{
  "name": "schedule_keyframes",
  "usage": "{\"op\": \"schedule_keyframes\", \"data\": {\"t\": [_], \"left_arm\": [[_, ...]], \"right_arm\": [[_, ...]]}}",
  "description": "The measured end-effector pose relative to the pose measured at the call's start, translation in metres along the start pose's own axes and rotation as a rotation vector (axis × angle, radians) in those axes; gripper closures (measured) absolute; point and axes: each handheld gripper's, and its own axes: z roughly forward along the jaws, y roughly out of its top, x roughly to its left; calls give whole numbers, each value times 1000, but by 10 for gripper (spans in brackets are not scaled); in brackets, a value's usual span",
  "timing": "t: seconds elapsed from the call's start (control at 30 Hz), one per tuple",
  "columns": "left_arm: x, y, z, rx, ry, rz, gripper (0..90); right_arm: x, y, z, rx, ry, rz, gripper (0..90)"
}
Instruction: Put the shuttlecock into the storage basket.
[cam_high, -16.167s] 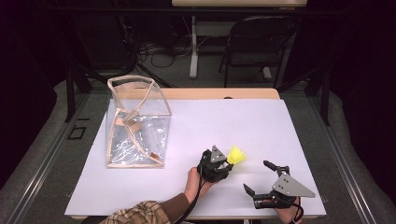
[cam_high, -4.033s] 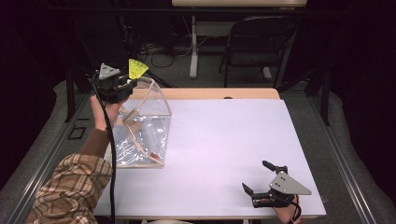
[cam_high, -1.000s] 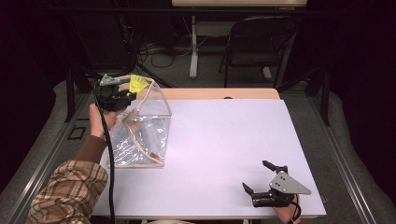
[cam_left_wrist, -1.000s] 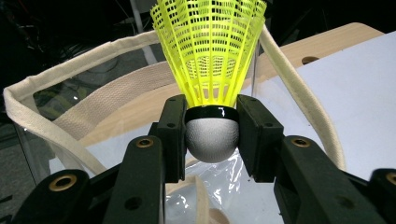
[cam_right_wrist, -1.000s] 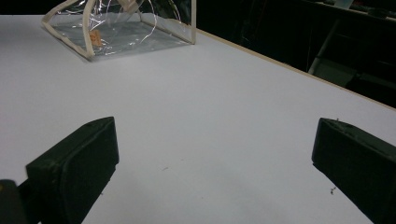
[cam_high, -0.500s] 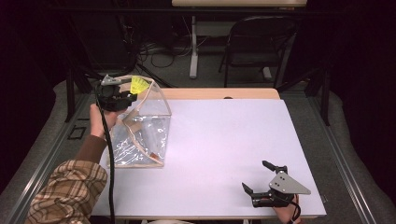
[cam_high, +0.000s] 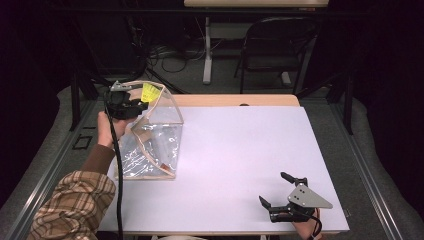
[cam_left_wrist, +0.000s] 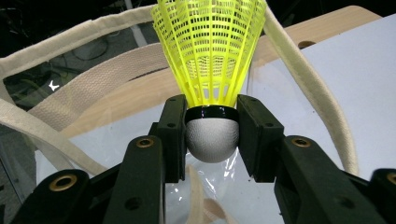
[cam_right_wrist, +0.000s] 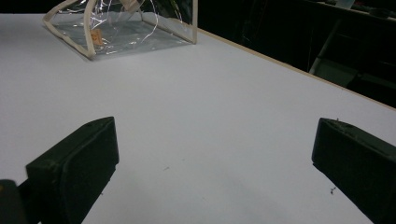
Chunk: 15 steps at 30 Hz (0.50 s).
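My left hand-held gripper (cam_left_wrist: 211, 133) clamps the yellow shuttlecock (cam_left_wrist: 210, 56) by its grey cork, poised over the open mouth of the clear bag (cam_high: 150, 145) on the bench (cam_high: 240, 165). Carrying is done; releasing it inside remains. A second back it sat barely higher. My right hand-held gripper (cam_high: 280, 195) rests wide open, unmoved.
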Motion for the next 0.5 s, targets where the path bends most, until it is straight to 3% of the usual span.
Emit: {"op": "schedule_keyframes", "data": {"t": [0.5], "left_arm": [[0,-1,4,17,-13,1,647]], "right_arm": [[0,0,0,2,1,6,0]]}}
